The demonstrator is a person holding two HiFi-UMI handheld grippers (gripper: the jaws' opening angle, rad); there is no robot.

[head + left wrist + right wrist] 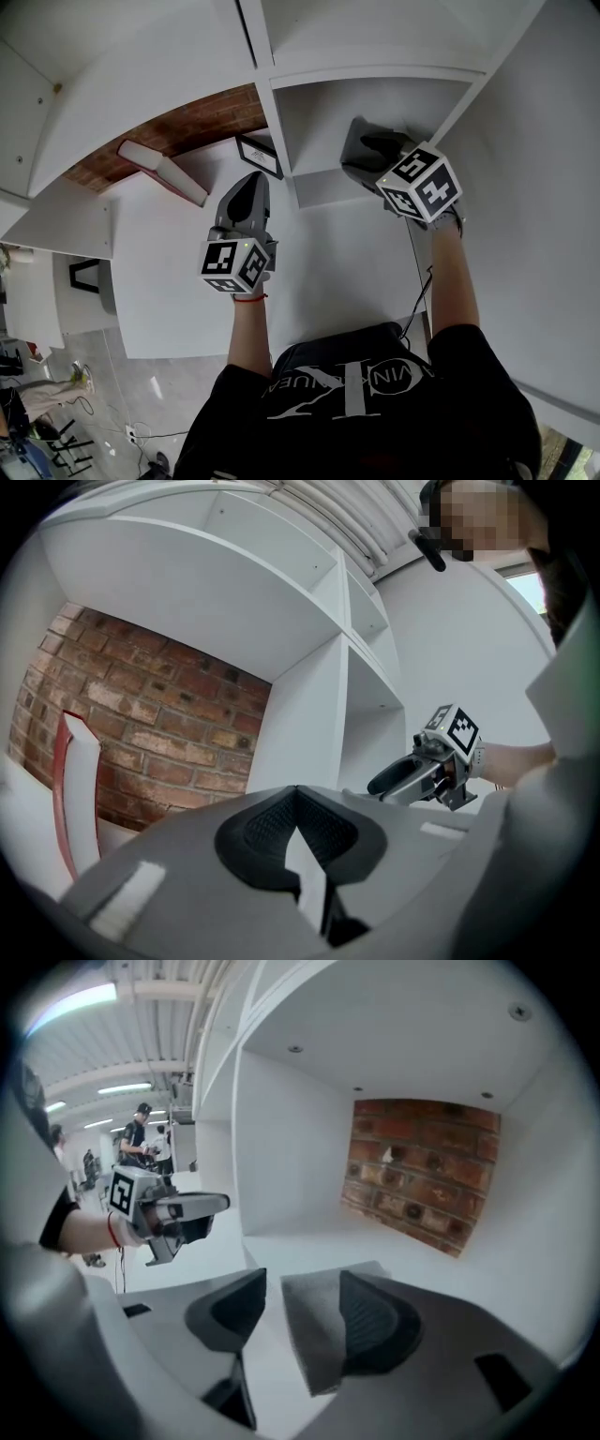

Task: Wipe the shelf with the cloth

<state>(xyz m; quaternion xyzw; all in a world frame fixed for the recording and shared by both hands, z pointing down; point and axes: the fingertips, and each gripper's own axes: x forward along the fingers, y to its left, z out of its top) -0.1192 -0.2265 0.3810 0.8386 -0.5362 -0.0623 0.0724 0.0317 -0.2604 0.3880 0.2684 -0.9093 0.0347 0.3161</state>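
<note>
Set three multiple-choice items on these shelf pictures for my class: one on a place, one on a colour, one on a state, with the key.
1. Where does the cloth lie?
A on the floor of a shelf compartment, between the jaws of the right hand-held gripper
B over the red book
C on the tiled floor

2. What colour is the cloth?
A red
B grey
C yellow

3. How do the jaws of the left hand-held gripper stand?
A wide apart
B together, empty
C closed on the cloth

Key: 1 A, seen in the right gripper view; 2 B, grey in that same view; 3 B, its tips meet in its own view.
</note>
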